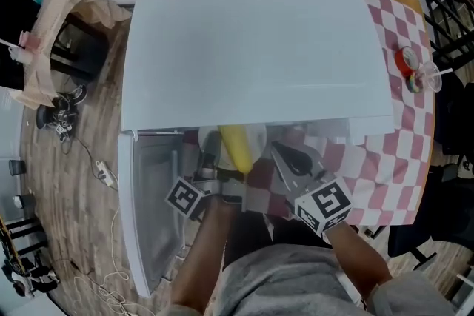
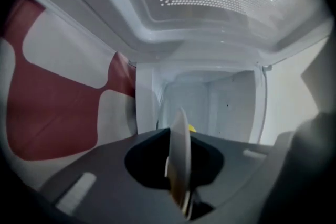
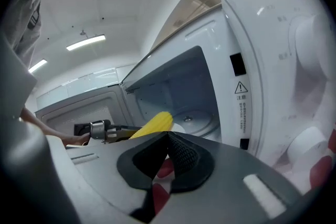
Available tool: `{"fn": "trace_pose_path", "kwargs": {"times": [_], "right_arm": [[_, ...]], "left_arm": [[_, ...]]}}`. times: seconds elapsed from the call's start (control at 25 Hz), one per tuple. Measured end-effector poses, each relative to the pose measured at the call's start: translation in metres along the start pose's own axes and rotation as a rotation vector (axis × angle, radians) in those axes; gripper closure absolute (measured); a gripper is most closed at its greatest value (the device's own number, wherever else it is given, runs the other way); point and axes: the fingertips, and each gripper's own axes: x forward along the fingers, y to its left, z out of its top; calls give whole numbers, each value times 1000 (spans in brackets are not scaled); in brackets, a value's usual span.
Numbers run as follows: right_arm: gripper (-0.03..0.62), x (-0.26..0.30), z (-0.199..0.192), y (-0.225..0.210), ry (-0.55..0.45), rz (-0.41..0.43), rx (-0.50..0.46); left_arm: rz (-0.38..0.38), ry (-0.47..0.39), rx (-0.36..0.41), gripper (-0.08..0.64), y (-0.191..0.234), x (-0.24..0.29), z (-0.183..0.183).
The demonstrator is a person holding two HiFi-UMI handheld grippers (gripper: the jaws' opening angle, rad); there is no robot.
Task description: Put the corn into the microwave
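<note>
A yellow corn cob (image 1: 235,146) lies on a small white plate (image 1: 255,135) at the open mouth of the white microwave (image 1: 252,48). My left gripper (image 1: 213,165) is shut on the plate's rim. In the left gripper view the plate (image 2: 180,149) stands edge-on between the jaws of the left gripper (image 2: 179,168), with a bit of corn (image 2: 192,128) behind and the microwave cavity (image 2: 215,102) ahead. My right gripper (image 1: 287,153) is shut and holds nothing. In its own view the right gripper (image 3: 163,162) points at the corn (image 3: 153,124) and the glass turntable (image 3: 191,119).
The microwave door (image 1: 148,211) hangs open to the left. The microwave stands on a red-and-white checked cloth (image 1: 404,122), with a red lid (image 1: 406,59) and a glass (image 1: 429,76) at the right. Cables (image 1: 104,174) lie on the wooden floor at the left.
</note>
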Motion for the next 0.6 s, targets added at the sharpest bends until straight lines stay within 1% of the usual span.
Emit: {"fn": "trace_pose_path", "kwargs": {"times": [0.12, 0.44, 0.52, 0.6], "right_arm": [[595, 9, -6, -1, -4, 7, 19], [595, 25, -9, -13, -15, -8, -14], [595, 25, -9, -16, -22, -21, -6], [595, 26, -8, -17, -30, -33, 3]], "left_arm": [[-9, -17, -21, 537, 4, 8, 2], [-10, -53, -60, 537, 14, 24, -4], [-10, -57, -53, 537, 14, 25, -7], [-7, -53, -24, 538, 13, 23, -6]]}}
